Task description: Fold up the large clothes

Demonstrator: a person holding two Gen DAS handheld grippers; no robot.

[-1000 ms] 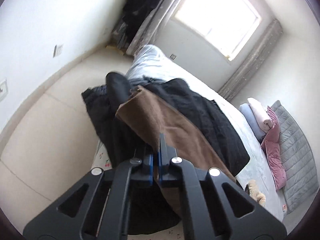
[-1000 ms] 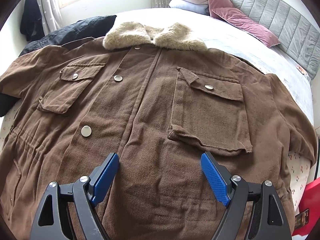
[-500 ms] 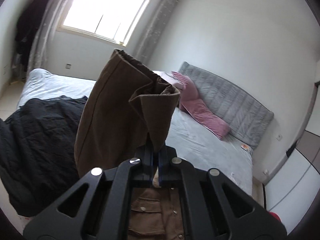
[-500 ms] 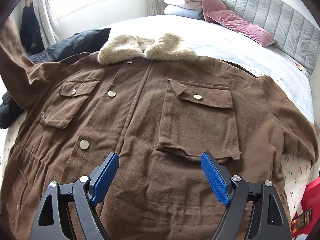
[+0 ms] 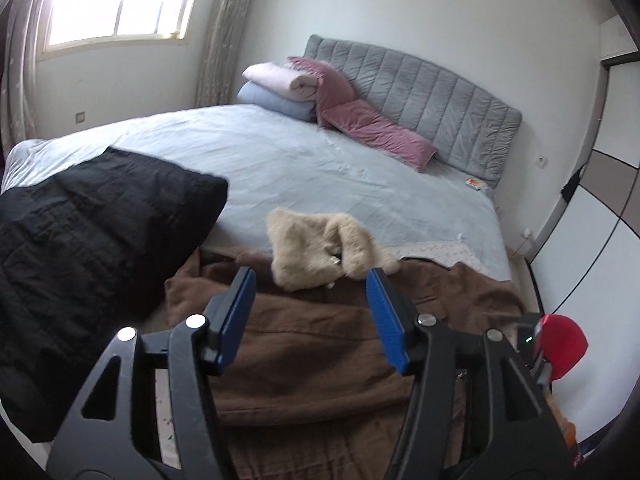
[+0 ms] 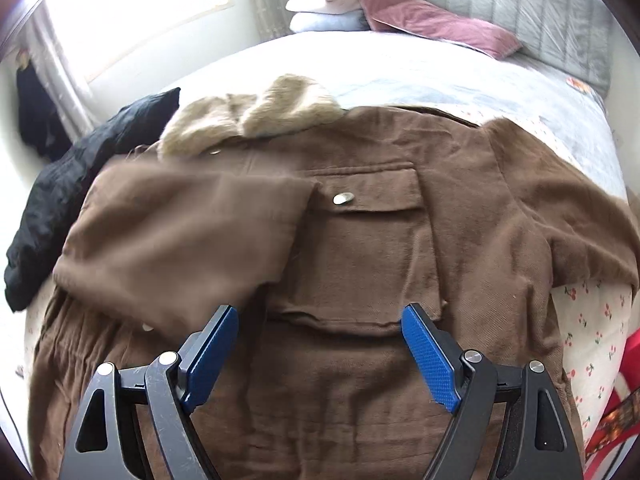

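Bed point(image 5: 304, 160), brown coat point(image 6: 360, 264) sleeve folded across, no legible writing

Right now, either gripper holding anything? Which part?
Nothing held. Left gripper and right gripper both have jaws apart, above the brown jacket; its folded sleeve lies free across the front.

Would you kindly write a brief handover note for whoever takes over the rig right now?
Left gripper: open, empty, above the coat.
Right gripper: open, empty, over the coat's lower front.
Brown coat lies face up on the bed, fur collar toward the headboard.
Done: one sleeve folded across the chest.
Left: the other sleeve, then fold the body.
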